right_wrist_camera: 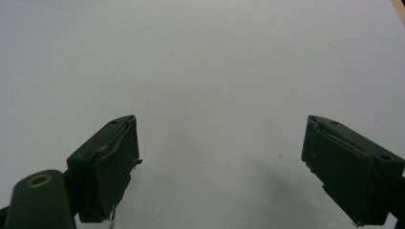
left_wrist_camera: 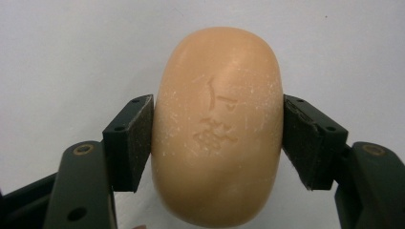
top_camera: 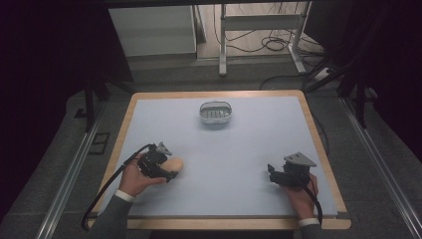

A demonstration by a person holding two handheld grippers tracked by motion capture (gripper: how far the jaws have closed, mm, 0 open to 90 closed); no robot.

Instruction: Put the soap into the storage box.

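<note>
We work in a dim room: dark carpeted floor, a white cabinet [top_camera: 152, 30] and a white metal frame [top_camera: 259, 25] at the far side, with loose cables [top_camera: 271, 45] on the floor behind them. Metal rails [top_camera: 67, 174] run along the floor on both sides of the table.

The table [top_camera: 259, 144] carries a pale blue-grey surface bordered by a light wooden rim [top_camera: 318, 144]. Most of this surface is bare: we see wide open room across the centre, along the far edge to either side of the dish, and between the two grippers.

A small oval soap dish [top_camera: 216, 113] with a ribbed insert sits near the far edge, roughly centred and well apart from both grippers.

The left gripper [top_camera: 168, 172] sits at the near left, held in the person's left hand [top_camera: 134, 178], near the left wooden rim. Its jaws are clamped on a tan oval bar of soap [left_wrist_camera: 217, 124]; in the left gripper view, both black pads [left_wrist_camera: 138, 138] press against the bar's long sides, and a stamped mark shows on its upper face. We cannot tell whether the bar rests on the surface or sits just above it.

The right gripper [top_camera: 271, 174] sits at the near right, held in the person's right hand [top_camera: 301, 196], inside the right rim. In the right gripper view [right_wrist_camera: 222, 162] its jaws stand spread wide over bare table, gripping nothing.
</note>
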